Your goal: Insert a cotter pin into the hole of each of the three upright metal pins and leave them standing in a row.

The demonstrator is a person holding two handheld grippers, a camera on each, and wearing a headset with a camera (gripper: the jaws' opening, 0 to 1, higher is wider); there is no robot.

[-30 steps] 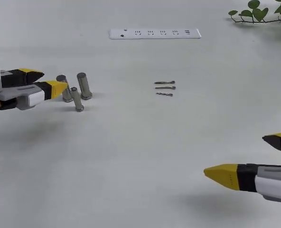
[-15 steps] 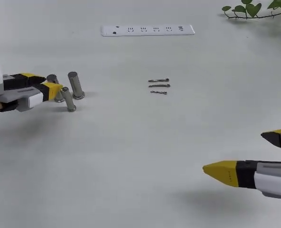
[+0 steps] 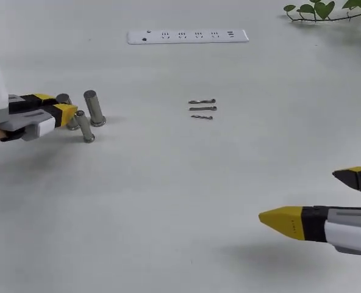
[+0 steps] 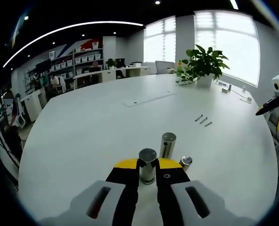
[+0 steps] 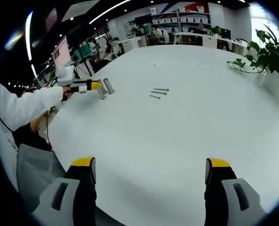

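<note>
1. Left claw [image 3: 63, 105]: clenched on a metal pin [image 4: 147, 165] at the far left of the table [image 3: 168, 201]. In the left gripper view I see the jaws pressed to both sides of the pin's shaft, low down, with the pin upright.
2. Right claw [image 3: 297, 195]: released, jaws wide apart and holding nothing. It hovers at the near right, well apart from the work.
3. The second pin [image 3: 93, 108] and third pin [image 3: 85, 127] stand just beside the held one, in a tight cluster rather than a row.
4. The three cotter pins [image 3: 202, 108] lie side by side mid-table, to the right of the cluster. None is fitted yet.

Risks, in my judgement:
- Moving the held pin could knock over a neighbour, since the jaws sit close to both.
- The cross hole does not show in any view. If it faces away from the right claw, the cotter pin will not go in.
- The cotter pins are thin and lie flat, so a pinch could slip or skid them.

Surroundings: a power strip [image 3: 186, 36] at the far edge and a plant [image 3: 318, 9] at the far right. Nothing blocks the path between the cluster and the cotter pins.
</note>
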